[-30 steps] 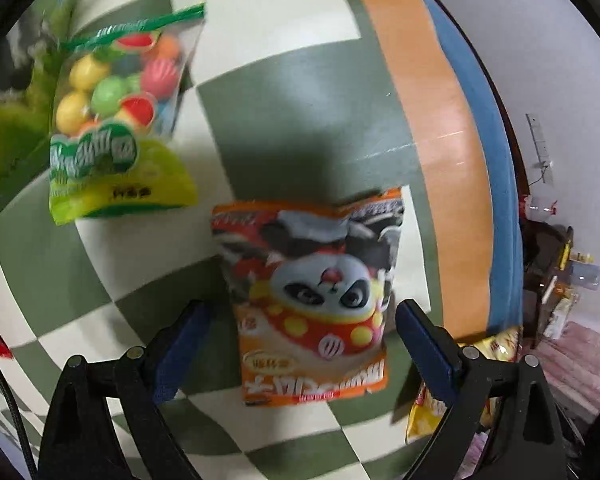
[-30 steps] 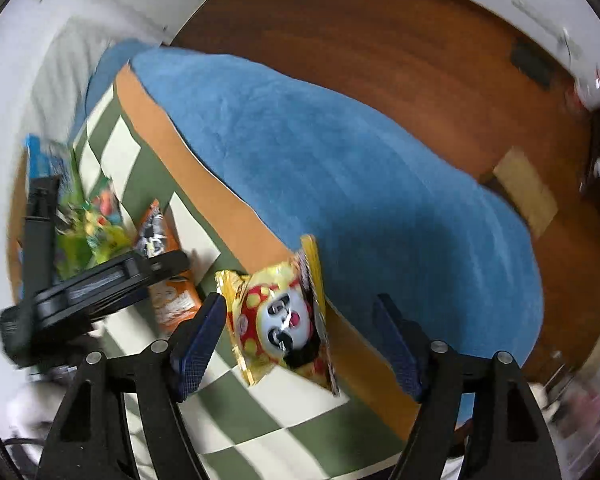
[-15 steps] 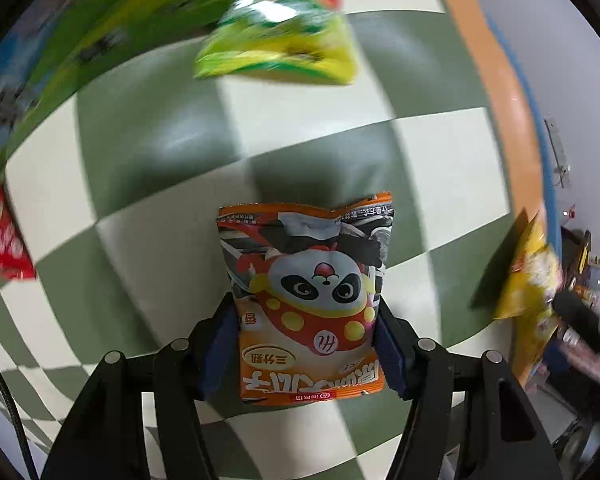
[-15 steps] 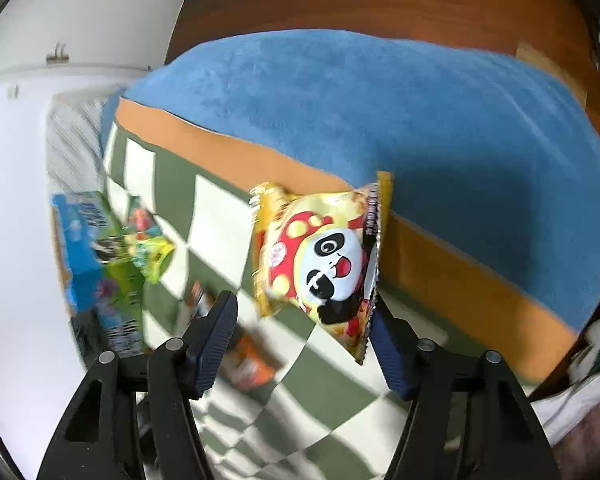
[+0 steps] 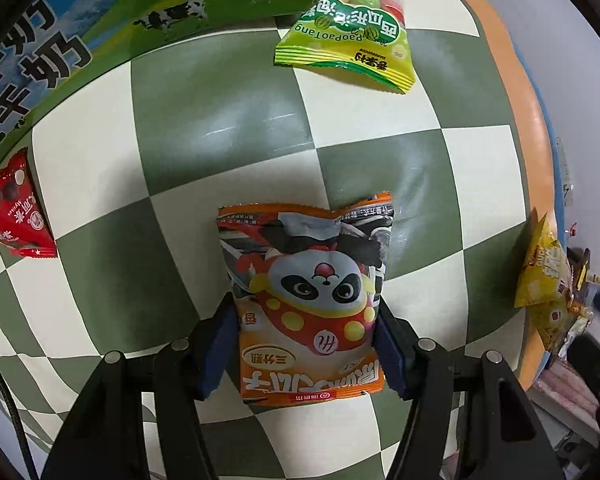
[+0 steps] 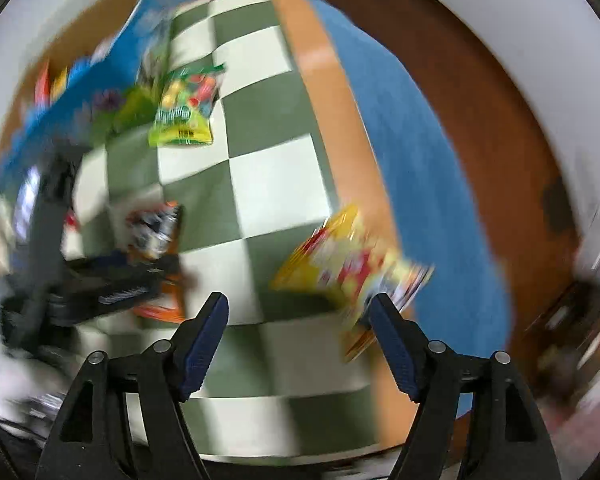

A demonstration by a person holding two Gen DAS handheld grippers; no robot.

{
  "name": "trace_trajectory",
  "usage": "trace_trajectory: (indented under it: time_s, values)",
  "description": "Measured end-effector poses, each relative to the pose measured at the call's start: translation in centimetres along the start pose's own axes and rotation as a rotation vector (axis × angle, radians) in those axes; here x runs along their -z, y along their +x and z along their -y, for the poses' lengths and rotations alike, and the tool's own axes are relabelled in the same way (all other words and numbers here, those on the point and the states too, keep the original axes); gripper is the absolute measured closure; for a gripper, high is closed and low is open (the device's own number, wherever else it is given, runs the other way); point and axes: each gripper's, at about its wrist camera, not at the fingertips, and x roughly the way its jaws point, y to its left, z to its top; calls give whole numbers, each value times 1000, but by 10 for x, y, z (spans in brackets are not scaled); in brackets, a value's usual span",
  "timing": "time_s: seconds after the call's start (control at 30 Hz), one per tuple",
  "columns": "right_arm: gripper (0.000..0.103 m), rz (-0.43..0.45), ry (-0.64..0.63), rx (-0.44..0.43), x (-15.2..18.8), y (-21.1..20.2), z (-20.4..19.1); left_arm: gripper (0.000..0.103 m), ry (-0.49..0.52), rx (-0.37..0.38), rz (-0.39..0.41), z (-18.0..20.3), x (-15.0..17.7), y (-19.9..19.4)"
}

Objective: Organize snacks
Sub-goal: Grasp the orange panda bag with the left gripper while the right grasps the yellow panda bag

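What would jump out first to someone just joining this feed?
The orange panda snack bag, clamped at its sides in the left gripper above the green and cream checkered mat. Next, the yellow panda bag at the mat's orange edge, no longer between the right gripper's jaws, which have just been opening. A green candy bag lies beyond, by the blue carton.

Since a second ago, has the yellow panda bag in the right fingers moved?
Yes. The yellow panda bag sat between the right fingers over the orange border; now it lies off the right-hand finger, those fingers having just opened.
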Motion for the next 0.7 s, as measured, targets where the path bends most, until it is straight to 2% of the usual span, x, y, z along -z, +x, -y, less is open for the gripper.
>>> trace_trajectory:
  time_s: [0.07,0.13,0.23,0.27,0.33,0.47,0.5,0.57,0.7]
  values:
    - [26,-65,-140,103,-9,18,-5,42,9,-12,6,-4,3,-1]
    - [26,-135,-225,180,-14,38,-8,42,19,-26,10,-2,4,0]
    - [27,-204,-224,191,-20,62,-2,42,28,-39,16,3,8,2]
    - [32,-214,-161,147,-22,68,6,42,27,-40,16,5,10,6]
    - [37,-217,-18,29,-22,72,21,42,25,-38,16,6,10,6]
    - [35,-236,174,-218,-17,69,37,42,16,-23,11,5,12,2]
    - [33,-237,192,-242,-16,67,39,42,15,-20,10,5,13,3]
    - [24,-204,196,-214,-17,58,41,42,9,-15,6,6,12,6]
    - [24,-166,183,-192,-23,54,42,42,3,-16,-2,4,11,13]
